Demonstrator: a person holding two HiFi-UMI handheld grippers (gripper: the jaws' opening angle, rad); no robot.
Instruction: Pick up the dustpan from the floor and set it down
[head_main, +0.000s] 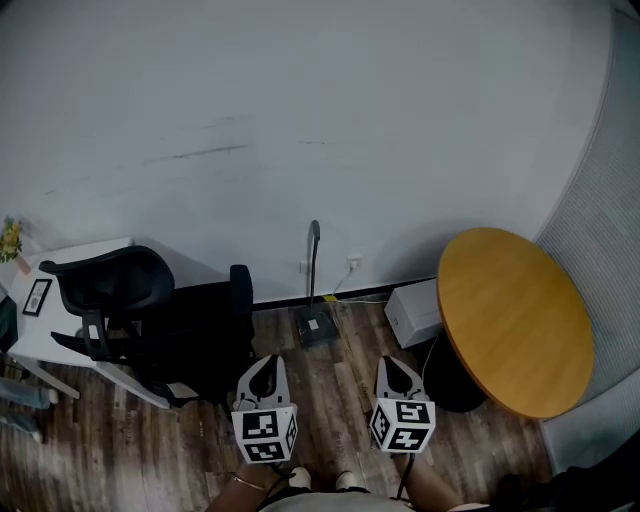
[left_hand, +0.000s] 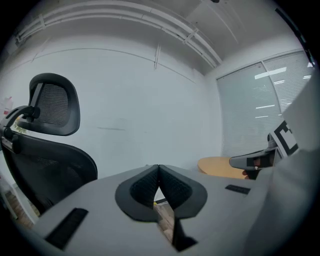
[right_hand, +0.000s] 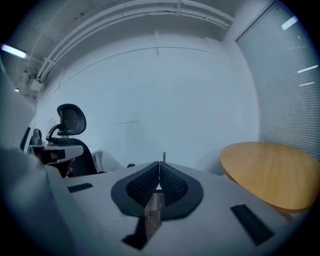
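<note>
1. Dustpan (head_main: 316, 326): it sits on the wooden floor (head_main: 340, 400) close to the foot of the wall (head_main: 300, 120), ahead of you and between your two grippers. Its pan lies flat and its long handle (head_main: 313, 262) rises upright.
2. At far left, the black office chair (head_main: 120, 290) stands well apart from the dustpan, so it shouldn't crowd your reach.
3. Your left gripper (head_main: 265, 364) is clenched. Its own view shows the tips pressed together (left_hand: 158, 167) with nothing between them. The dustpan lies ahead of it and a little to its right, and this looks like the nearer hand, though only slightly.
4. Your right gripper (head_main: 395, 364) is clenched and empty as well (right_hand: 159, 164). The dustpan lies ahead and to its left, and the handle's top (right_hand: 164, 156) pokes up just over the closed tips in that gripper's view.
5. Because the handle's long axis is vertical, you'll likely need to release the jaws and close on it from either side.
6. At right, the white box (head_main: 412, 310) and the round wooden table (head_main: 510, 320) sit near the right gripper's path.
</note>
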